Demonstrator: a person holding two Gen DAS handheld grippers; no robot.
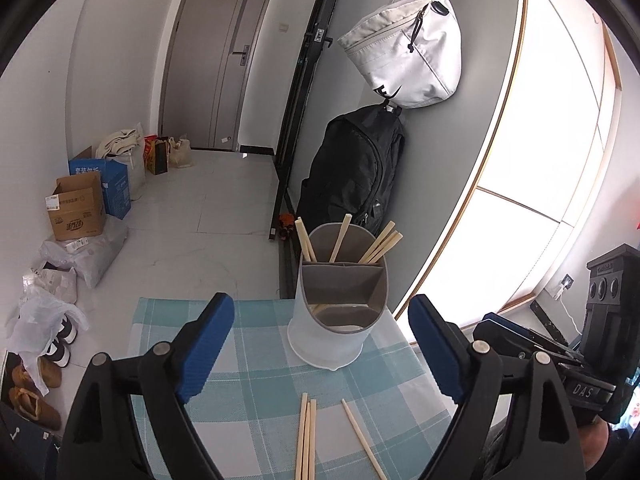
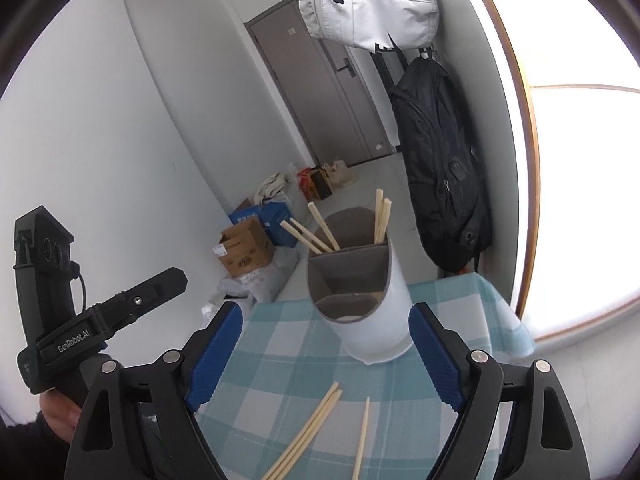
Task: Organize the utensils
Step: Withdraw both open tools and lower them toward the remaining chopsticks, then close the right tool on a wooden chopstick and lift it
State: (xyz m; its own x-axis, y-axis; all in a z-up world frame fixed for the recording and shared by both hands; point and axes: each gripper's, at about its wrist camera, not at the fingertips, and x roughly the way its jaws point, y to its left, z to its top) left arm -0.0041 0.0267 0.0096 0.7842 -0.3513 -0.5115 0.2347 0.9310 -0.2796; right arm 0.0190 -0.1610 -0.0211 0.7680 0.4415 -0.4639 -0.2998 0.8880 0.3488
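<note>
While both grippers, left gripper [image 1: 320, 344] and right gripper [image 2: 326, 354], gape empty, checked tablecloth [image 1: 248, 400] bears holder [image 1: 340, 300], loose chopsticks [image 1: 306, 440]; cardboard boxes [image 1: 76, 210] at left.

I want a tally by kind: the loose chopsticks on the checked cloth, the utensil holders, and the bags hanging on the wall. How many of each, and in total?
Loose chopsticks: 4
Utensil holder: 1
Hanging bags: 2, a white bag and a black backpack
Total: 7

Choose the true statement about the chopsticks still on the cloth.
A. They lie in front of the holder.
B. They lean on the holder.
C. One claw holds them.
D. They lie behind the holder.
A: the loose chopsticks lie flat on the cloth, nearer the camera than the holder.
</note>
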